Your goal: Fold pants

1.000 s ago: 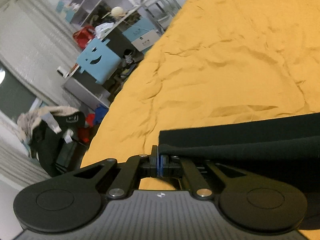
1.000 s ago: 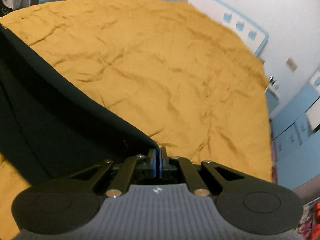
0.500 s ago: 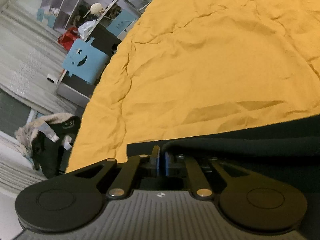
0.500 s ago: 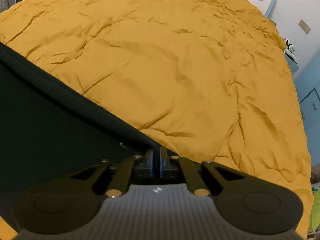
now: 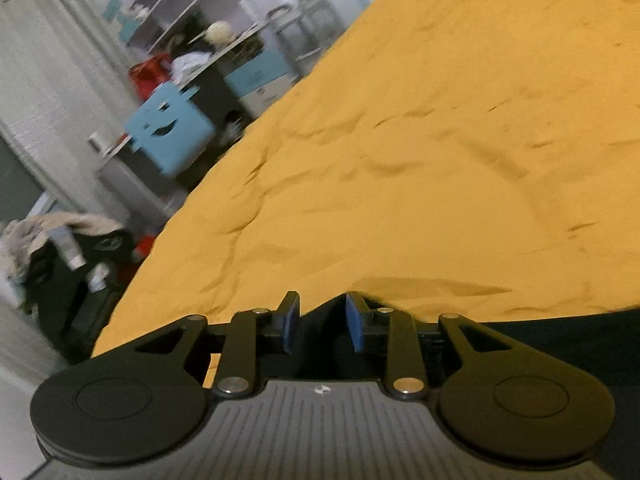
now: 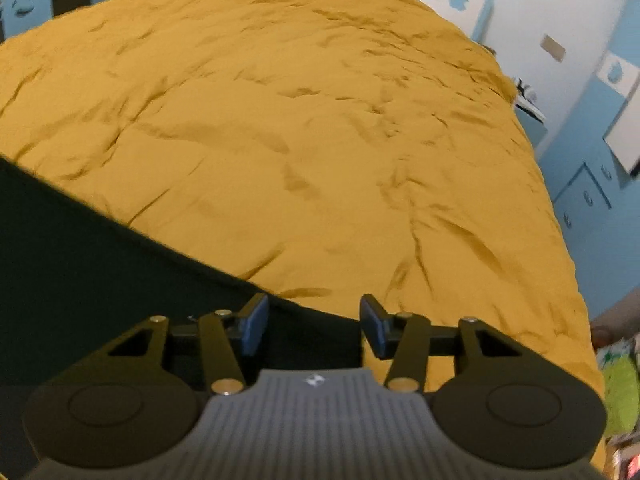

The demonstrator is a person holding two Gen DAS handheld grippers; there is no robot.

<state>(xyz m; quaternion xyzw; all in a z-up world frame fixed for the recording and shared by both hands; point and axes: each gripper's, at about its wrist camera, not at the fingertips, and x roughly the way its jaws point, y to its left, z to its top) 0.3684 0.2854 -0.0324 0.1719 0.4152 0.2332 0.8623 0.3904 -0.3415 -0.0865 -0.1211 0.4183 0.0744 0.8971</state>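
Observation:
The black pants (image 6: 80,264) lie flat on the yellow bedspread (image 6: 320,120), filling the lower left of the right wrist view. In the left wrist view the pants (image 5: 560,332) show as a dark band at the lower right. My left gripper (image 5: 322,322) is open, with a corner of the pants lying loose between its blue pads. My right gripper (image 6: 314,326) is open wide over the pants' edge, holding nothing.
The bedspread (image 5: 440,160) spreads far ahead of both grippers. Left of the bed stand a blue smiley-face chair (image 5: 168,136), shelves and a dark bag with clothes (image 5: 60,248). A blue cabinet (image 6: 592,184) stands right of the bed.
Both grippers were shut on the pants' edge and have opened, letting it go. The pants now lie flat on the bed.

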